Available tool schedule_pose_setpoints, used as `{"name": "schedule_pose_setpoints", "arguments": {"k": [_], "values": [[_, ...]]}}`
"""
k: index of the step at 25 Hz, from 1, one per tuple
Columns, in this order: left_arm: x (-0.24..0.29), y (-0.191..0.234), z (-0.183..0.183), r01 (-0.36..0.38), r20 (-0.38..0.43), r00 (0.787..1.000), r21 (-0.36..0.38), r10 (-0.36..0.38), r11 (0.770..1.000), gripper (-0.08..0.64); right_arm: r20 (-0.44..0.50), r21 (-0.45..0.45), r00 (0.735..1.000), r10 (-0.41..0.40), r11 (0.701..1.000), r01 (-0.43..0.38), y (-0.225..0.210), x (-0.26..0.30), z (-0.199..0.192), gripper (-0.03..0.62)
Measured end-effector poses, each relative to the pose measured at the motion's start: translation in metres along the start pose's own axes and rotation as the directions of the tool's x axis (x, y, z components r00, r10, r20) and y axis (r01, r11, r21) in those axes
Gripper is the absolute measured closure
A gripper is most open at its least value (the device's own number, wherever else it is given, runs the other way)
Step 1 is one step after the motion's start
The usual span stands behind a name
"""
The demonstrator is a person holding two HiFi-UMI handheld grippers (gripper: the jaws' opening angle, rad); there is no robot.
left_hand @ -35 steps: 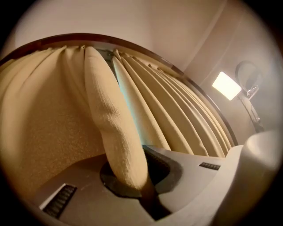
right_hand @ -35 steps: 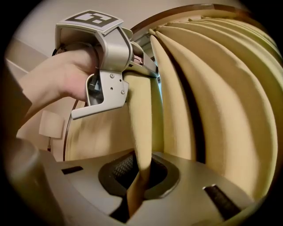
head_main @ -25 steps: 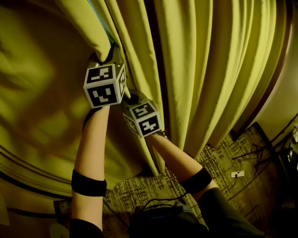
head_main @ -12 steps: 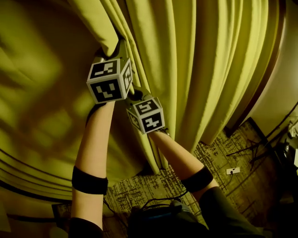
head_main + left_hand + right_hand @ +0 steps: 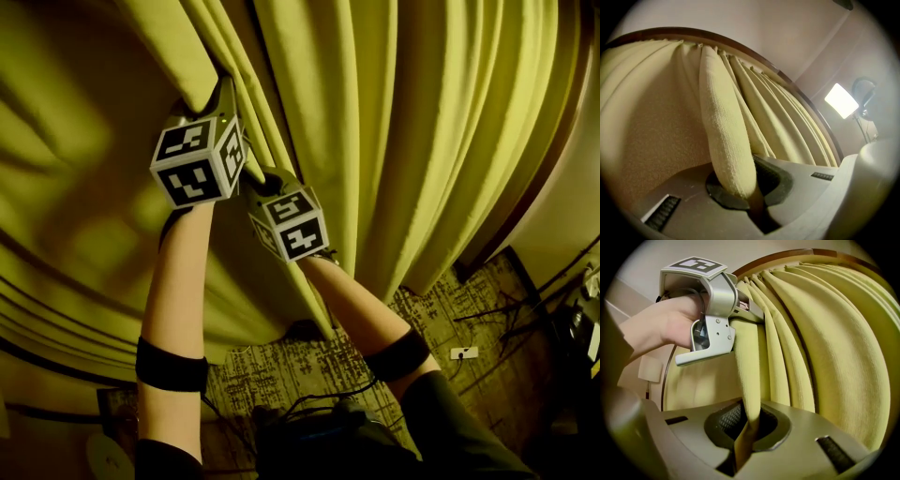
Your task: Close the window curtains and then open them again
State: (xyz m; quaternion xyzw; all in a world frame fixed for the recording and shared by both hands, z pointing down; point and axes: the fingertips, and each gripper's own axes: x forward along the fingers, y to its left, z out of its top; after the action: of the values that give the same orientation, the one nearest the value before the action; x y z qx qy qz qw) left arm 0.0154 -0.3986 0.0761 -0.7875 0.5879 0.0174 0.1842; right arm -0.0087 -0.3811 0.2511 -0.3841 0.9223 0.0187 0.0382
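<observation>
While no window glass shows from my head view, the curtains (image 5: 422,141) fill nearly everything ahead. The left panel (image 5: 75,187) hangs spread wide, and the right panel (image 5: 441,122) falls in deep pleats toward the patterned carpet (image 5: 309,375). Both panels meet near the middle, just where my two tools sit side by side, so I judge the closing half to be done or all but done.

My left gripper (image 5: 740,187) has its jaws clamped on a thick rounded fold (image 5: 724,131) of cloth that runs up to the brown rail (image 5: 740,47). My right gripper (image 5: 747,427), just below and beside it, pinches a thinner leading edge (image 5: 747,376) of cloth between its pads. I cannot say for certain which panel each piece belongs to.

What is left, as I read it, is the whole second half. I have to draw the two edges apart, back toward their own sides, until the window shows again, and then release the cloth.
</observation>
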Motion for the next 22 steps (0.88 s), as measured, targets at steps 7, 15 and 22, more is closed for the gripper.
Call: {"name": "schedule_pose_setpoints", "arguments": {"k": [7, 15, 22], "values": [[-0.039, 0.027, -0.016, -0.050, -0.038, 0.998, -0.008, 0.050, 0.999, 0.409, 0.007, -0.087, 0.999, 0.049, 0.995, -0.048, 0.031, 0.001, -0.005, 0.521], [-0.141, 0.048, -0.059, -0.037, -0.081, 0.996, -0.039, 0.033, 0.999, 0.333, -0.012, -0.121, 0.996, 0.089, 0.989, -0.090, 0.110, -0.018, -0.023, 0.439], [-0.232, 0.053, -0.084, -0.010, -0.155, 0.988, -0.046, 0.003, 0.999, 0.333, -0.041, -0.104, 0.995, 0.089, 0.990, -0.093, 0.176, -0.053, -0.041, 0.439]]}}
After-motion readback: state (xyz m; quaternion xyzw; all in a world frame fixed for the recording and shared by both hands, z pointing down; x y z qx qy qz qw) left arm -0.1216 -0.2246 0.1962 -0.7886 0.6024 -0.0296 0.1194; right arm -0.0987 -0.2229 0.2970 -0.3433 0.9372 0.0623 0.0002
